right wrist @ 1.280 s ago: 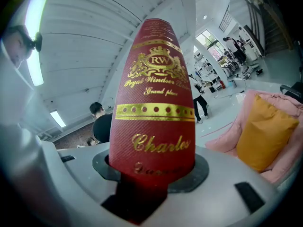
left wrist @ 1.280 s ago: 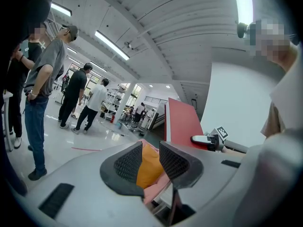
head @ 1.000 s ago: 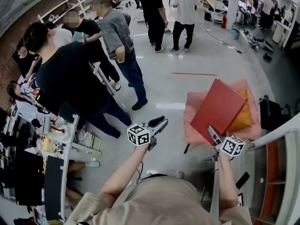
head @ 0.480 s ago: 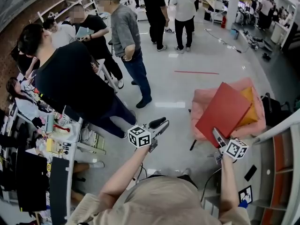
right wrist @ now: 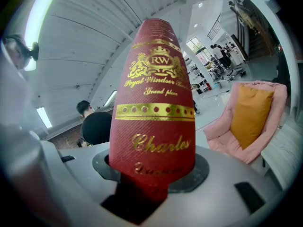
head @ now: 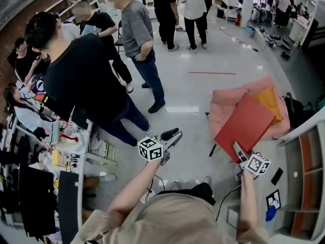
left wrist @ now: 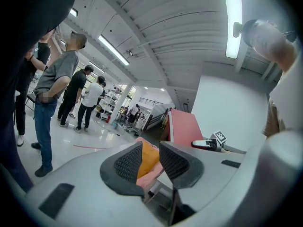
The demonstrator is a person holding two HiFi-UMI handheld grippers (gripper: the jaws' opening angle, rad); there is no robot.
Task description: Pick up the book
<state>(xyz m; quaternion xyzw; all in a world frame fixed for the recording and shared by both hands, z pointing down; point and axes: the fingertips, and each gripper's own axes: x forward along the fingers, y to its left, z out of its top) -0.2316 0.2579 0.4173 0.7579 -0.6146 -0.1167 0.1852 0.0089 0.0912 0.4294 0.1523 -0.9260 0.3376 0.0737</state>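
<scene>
The book (head: 245,126) is a flat red volume with gold print on its cover (right wrist: 154,103). My right gripper (head: 238,150) is shut on its lower edge and holds it upright and tilted in the air, in front of the pink armchair. In the right gripper view my right gripper (right wrist: 151,171) has the cover wedged between both pads. My left gripper (head: 170,134) hovers over the floor to the left of the book, with nothing in it. Its jaws (left wrist: 149,162) stand a little apart. From the left gripper view the book (left wrist: 185,126) and the right gripper (left wrist: 204,144) show at the right.
A pink armchair (head: 223,103) with an orange cushion (head: 268,101) stands behind the book. White shelving (head: 299,177) runs along the right edge. A cluttered table (head: 66,151) is at the left. Several people (head: 81,80) stand on the glossy floor at the left and back.
The right gripper has carried the book slightly right and lower in the head view. The whole scene has slid, and the shelving at the right looms larger. The left gripper keeps its pose.
</scene>
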